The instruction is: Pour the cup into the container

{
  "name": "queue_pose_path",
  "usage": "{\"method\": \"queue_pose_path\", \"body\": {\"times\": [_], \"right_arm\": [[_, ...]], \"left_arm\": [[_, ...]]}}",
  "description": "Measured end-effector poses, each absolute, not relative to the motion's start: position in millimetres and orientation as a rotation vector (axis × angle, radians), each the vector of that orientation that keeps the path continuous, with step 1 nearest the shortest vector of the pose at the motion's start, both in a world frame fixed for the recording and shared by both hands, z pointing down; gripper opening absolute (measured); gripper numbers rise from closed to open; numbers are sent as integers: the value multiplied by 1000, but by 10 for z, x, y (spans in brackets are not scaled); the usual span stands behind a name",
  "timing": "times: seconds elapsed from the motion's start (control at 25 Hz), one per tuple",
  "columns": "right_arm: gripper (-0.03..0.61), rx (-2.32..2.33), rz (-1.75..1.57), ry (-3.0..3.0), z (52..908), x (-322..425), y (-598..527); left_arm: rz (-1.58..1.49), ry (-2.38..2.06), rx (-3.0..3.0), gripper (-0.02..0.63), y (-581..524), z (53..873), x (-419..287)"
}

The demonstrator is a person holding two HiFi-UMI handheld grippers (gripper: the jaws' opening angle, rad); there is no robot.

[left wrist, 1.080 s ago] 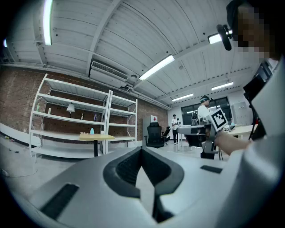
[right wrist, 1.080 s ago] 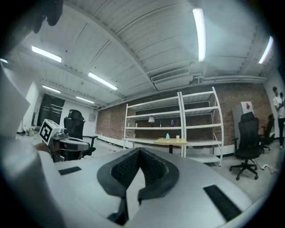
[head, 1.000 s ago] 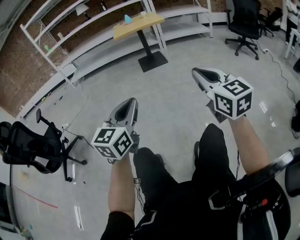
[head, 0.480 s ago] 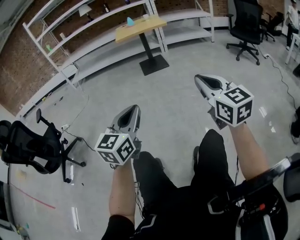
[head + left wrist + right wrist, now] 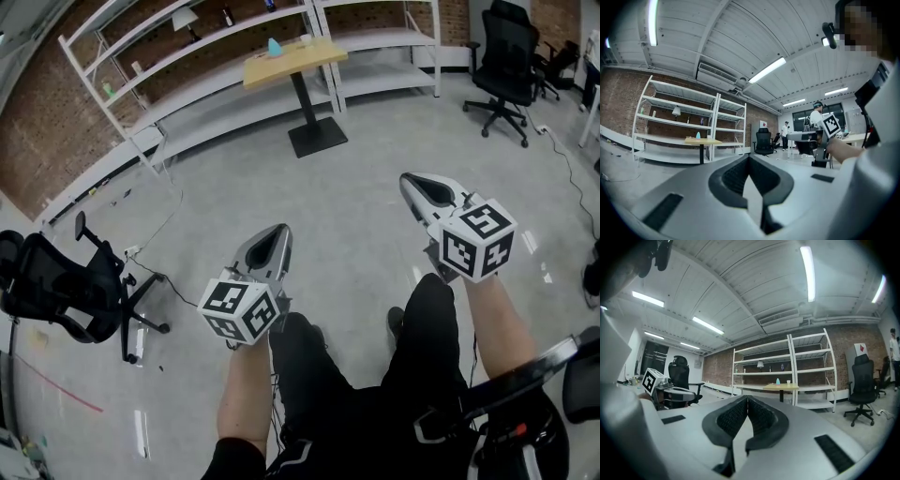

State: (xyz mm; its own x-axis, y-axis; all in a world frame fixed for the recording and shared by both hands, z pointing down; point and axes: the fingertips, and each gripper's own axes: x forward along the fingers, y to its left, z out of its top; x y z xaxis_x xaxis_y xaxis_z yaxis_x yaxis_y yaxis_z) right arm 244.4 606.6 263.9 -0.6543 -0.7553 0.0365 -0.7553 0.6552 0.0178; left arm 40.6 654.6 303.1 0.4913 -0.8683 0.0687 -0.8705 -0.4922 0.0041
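Nearest, at the bottom of the head view: black trousers [image 5: 375, 394] and two bare forearms [image 5: 246, 384] reaching forward.

Just ahead of the left forearm, the left gripper [image 5: 280, 231], with a marker cube [image 5: 242, 309] at its rear and its nose out over the grey floor [image 5: 356, 216]. Clenched: in the left gripper view, pads meeting at the tip with nothing between them.

To the right and a little further forward, the right gripper [image 5: 410, 178], capped by a cube of its own. Squeezed tight too and holding nothing, ribbed pads pressed together along their front edge in the right gripper view. Well apart from the left one, both over bare floor.

Further out on the left, a black office chair [image 5: 56, 291] on castors.

Well beyond both grippers, a wooden-topped table [image 5: 300, 64] on a black pedestal with a square base. On its top, the task's things: a small blue container [image 5: 274, 47] and, near it to the right, a small white cup [image 5: 305, 39]. Both upright, and too small to tell their contents.

Behind the table, white shelving [image 5: 187, 52] along a brick wall [image 5: 37, 141], with a few small items on the shelves. Far right, a second office chair [image 5: 506, 56], also black.
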Motion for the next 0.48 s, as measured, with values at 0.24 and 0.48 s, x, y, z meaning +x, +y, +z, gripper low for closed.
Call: {"method": "queue_pose_path", "body": {"times": [0.24,0.48], "right_arm": [[3,1270,18,-2829,2756,2376,5983],[3,1262,39,-2831,2873,2403,5684]], "left_arm": [[108,-1540,2661,2,6426,3211,364],[124,-1514,2646,2,6105,3358,409]]}}
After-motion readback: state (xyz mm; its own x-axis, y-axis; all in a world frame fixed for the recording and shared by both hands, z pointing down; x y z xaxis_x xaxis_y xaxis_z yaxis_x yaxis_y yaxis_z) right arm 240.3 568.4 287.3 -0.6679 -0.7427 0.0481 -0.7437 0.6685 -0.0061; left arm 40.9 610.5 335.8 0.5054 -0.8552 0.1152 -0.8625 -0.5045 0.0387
